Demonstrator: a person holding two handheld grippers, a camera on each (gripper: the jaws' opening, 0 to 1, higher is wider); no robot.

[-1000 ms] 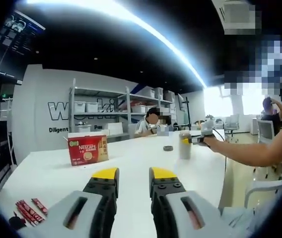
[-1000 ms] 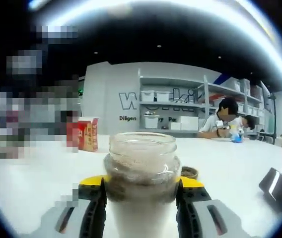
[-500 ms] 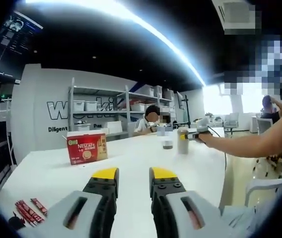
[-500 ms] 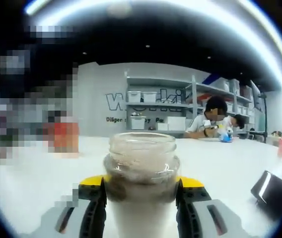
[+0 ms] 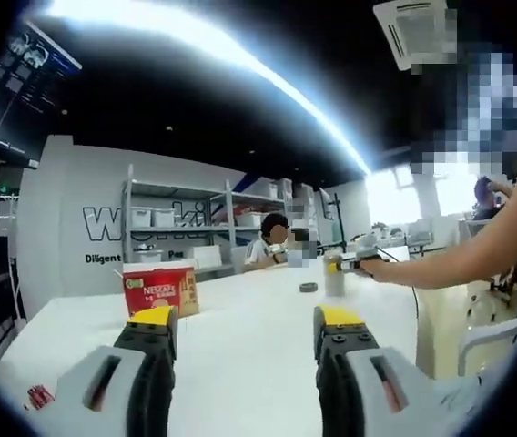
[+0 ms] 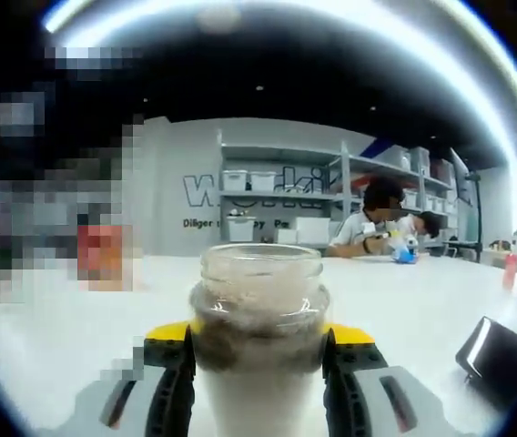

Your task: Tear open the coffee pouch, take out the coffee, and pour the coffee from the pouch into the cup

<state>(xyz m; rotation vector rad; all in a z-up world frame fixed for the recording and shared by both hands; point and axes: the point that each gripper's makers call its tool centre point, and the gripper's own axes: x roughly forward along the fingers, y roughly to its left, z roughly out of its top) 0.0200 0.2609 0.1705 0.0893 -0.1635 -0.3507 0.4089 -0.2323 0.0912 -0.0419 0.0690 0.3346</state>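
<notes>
Currently my right gripper (image 6: 258, 341) clamps the open glass jar (image 6: 258, 309) above the table (image 5: 240, 319); my left gripper (image 5: 245, 328) gapes empty. Coffee box (image 5: 160, 289) sits well apart. Risk: a tilt would spill the jar's contents.

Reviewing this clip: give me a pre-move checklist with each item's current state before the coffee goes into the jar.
1. Right gripper clamped on the glass jar: ok.
2. Jar upright, mouth uncovered: ok.
3. Left gripper open, holding nothing: ok.
4. Coffee pouch in a gripper, torn open: not ok; neither gripper holds one.
5. Red Nescafe box within reach on the white table: cannot tell.
6. Red sachets by the table edge intact: cannot tell.
</notes>
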